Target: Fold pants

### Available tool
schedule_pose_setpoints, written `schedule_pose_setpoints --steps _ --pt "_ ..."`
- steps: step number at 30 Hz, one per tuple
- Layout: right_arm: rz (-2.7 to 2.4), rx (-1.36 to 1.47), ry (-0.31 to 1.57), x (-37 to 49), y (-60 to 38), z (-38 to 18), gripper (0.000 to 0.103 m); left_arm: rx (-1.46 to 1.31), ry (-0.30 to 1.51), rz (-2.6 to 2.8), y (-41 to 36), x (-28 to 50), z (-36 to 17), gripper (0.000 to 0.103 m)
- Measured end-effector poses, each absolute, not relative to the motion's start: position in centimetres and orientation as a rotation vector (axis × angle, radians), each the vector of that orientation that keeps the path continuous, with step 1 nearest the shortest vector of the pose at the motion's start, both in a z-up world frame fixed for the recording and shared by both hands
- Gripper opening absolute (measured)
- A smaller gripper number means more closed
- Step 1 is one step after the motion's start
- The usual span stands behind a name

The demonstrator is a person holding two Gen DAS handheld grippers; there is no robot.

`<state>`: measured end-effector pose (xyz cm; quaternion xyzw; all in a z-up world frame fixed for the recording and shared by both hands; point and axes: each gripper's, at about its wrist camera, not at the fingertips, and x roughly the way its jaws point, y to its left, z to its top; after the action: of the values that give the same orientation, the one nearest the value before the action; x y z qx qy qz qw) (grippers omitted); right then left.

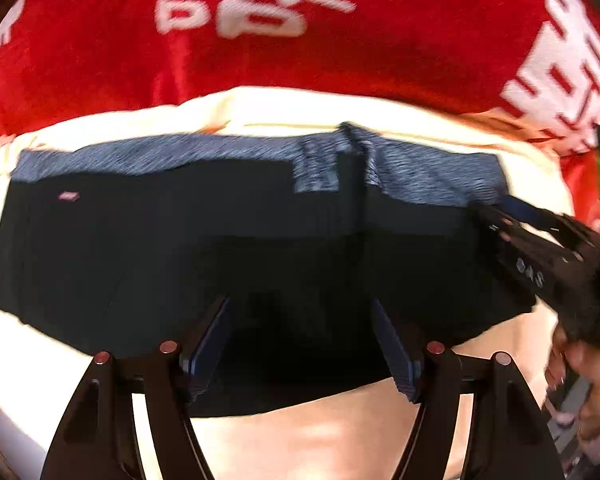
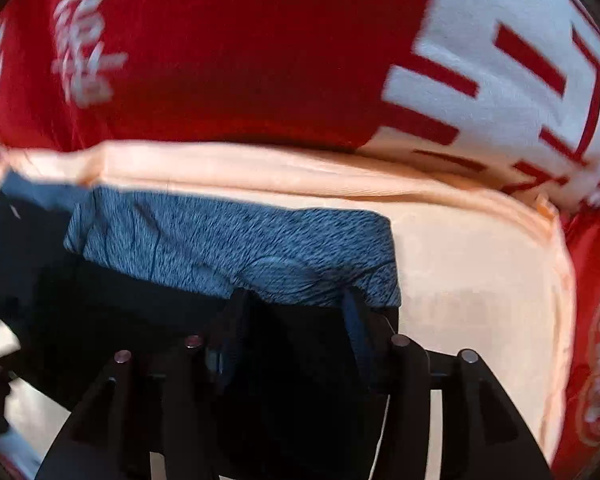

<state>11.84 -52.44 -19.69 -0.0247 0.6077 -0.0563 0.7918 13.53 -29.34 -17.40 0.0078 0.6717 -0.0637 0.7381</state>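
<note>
Black pants (image 1: pixel 180 248) with a heathered blue waistband (image 1: pixel 148 156) lie folded on a pale peach cloth (image 1: pixel 284 108). My left gripper (image 1: pixel 300 316) is open, its fingers spread over the near edge of the pants with nothing between them. My right gripper (image 1: pixel 512 224) shows at the right end of the pants in the left wrist view. In the right wrist view the right gripper (image 2: pixel 296 300) is open over the black fabric (image 2: pixel 112 320), its tips at the blue waistband (image 2: pixel 240 240).
A red cloth with white characters (image 1: pixel 340 40) covers the surface beyond the peach cloth; it also shows in the right wrist view (image 2: pixel 240 60). The peach cloth (image 2: pixel 472 272) extends to the right of the pants. A hand (image 1: pixel 580 364) holds the right gripper.
</note>
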Motion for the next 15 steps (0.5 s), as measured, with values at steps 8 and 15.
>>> schedule_pose_setpoints --steps 8,15 --pt "0.080 -0.027 1.367 8.7 -48.9 -18.5 0.060 0.069 1.489 -0.009 -29.6 13.1 -17.1 0.072" --pt "0.114 0.049 1.382 7.5 -49.0 -18.1 0.062 0.093 1.494 0.092 -29.5 11.5 -16.5 0.072"
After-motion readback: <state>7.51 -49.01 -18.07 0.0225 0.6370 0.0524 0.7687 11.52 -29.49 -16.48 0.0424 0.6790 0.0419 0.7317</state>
